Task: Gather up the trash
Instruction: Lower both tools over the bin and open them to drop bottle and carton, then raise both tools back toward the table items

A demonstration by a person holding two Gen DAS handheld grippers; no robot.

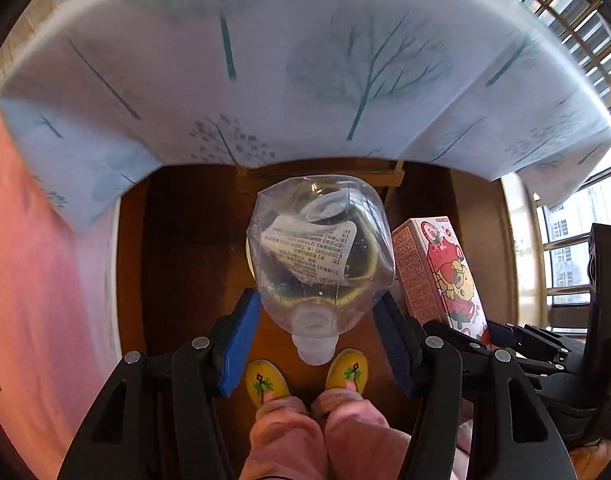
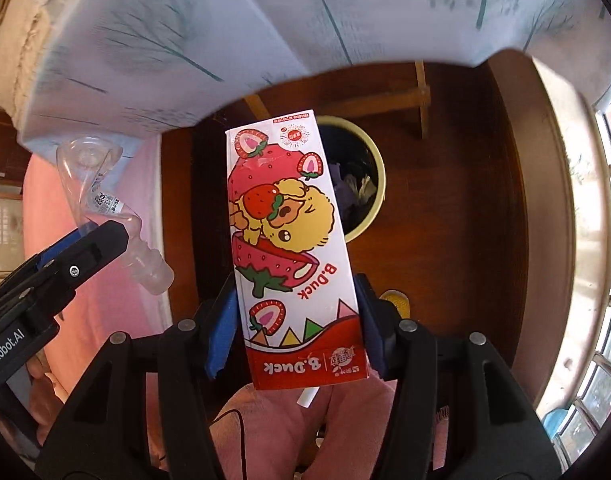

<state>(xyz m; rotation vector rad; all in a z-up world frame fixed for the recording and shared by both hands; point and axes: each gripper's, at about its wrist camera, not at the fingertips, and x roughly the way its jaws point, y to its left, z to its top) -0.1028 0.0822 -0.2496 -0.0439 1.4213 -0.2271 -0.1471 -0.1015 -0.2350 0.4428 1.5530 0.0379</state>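
My left gripper (image 1: 317,320) pinches a clear crumpled plastic bottle (image 1: 319,248), my right gripper (image 2: 297,320) a strawberry-print carton (image 2: 285,240); releasing off-centre could miss the round yellow-rimmed bin (image 2: 379,184).

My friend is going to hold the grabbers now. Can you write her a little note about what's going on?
Left gripper: jaws shut on the clear plastic bottle, gripped near its neck, cap end toward the camera.
Right gripper: jaws shut on the strawberry B.Duck carton.
Both point steeply down at the wooden floor, beside the table with the tree-print cloth.
The trash bin stands on the floor just behind the carton in the right wrist view; some trash is already inside.
Done: both items picked up.
Left: drop the carton and the bottle into the bin.
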